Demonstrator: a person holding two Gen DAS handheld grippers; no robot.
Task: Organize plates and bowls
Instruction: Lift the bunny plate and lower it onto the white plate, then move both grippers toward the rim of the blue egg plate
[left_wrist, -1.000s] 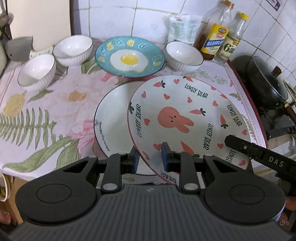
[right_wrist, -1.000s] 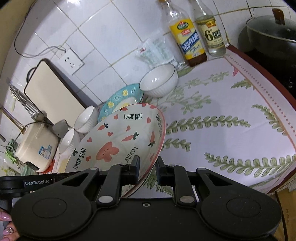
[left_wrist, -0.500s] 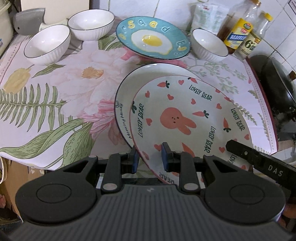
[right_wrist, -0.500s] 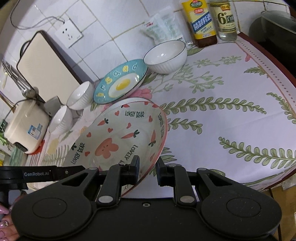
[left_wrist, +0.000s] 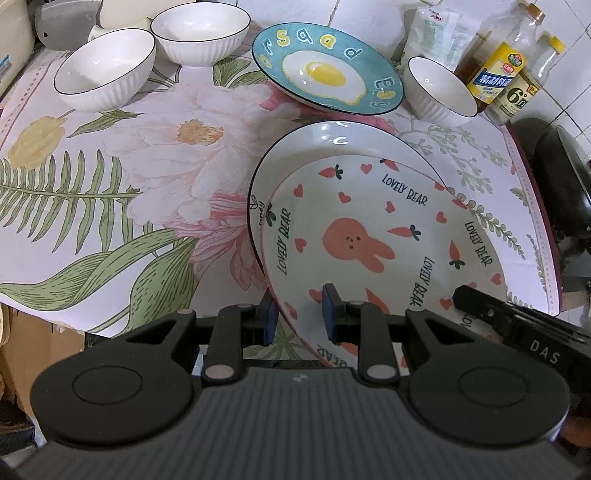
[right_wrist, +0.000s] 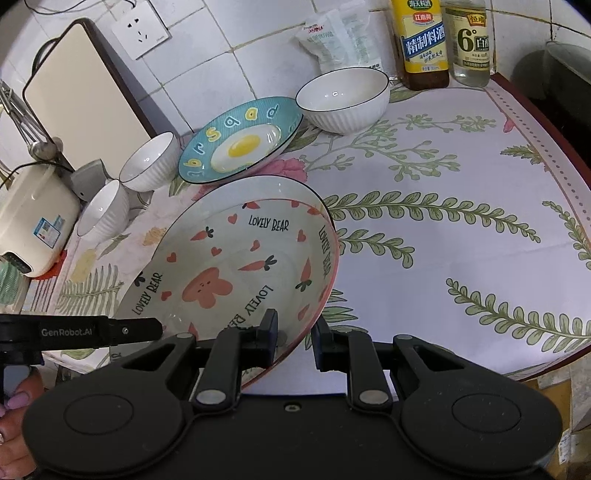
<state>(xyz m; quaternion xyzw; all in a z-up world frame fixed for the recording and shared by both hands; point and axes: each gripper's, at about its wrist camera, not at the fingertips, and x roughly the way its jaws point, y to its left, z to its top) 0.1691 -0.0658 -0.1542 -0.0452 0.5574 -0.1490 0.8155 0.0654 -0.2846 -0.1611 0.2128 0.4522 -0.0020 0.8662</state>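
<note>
Rabbit plate, clamped by left gripper and right gripper, has sunk over white plate; seemingly nested, release next.

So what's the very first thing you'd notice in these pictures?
The bunny plate with carrots, hearts and "LOVELY BEAR" jumps out: both the left gripper and right gripper pinch its rim, holding it over a white plate on the flowery tablecloth. Behind it by the tiled wall sits a blue fried-egg plate.
</note>
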